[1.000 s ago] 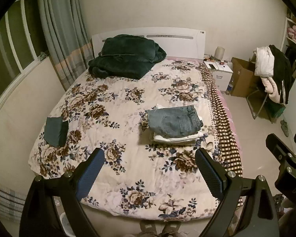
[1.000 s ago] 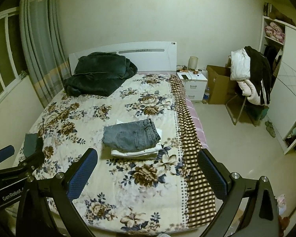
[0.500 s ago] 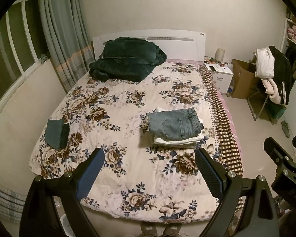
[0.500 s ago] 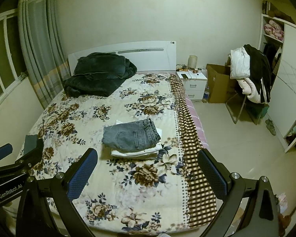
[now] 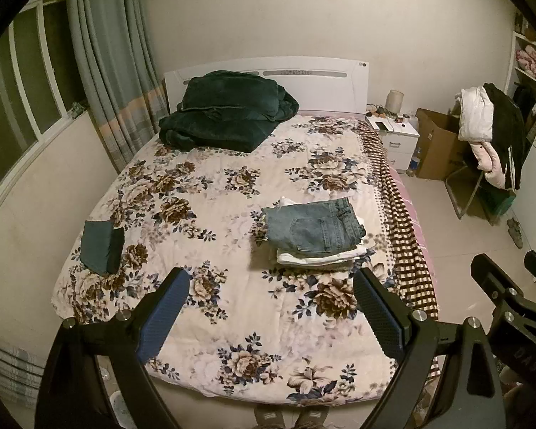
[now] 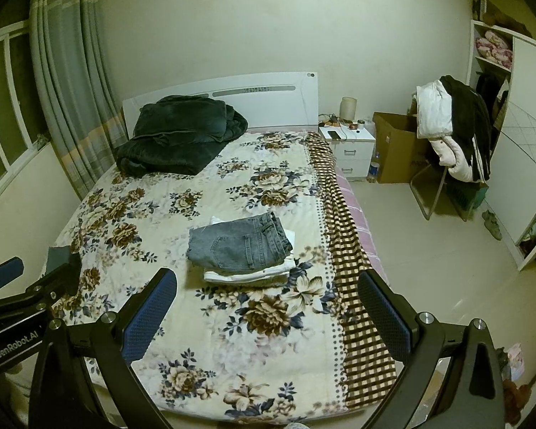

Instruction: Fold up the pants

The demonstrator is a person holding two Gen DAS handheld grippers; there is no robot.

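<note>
Denim identifies your task item: the folded jeans (image 5: 312,228) lie on top of a stack of white garments (image 5: 318,255), toward the right edge of the bed (image 5: 232,339), about midway along its length. Your left gripper (image 5: 269,316) hangs above the foot edge, jaws wide apart, holding nothing. Your right gripper (image 6: 266,316) hangs beside it in the same condition. A small dark green folded cloth (image 5: 102,246) lies near the left edge. A dark green blanket (image 5: 225,119) lies against the headboard (image 5: 321,78) at the left corner.
</note>
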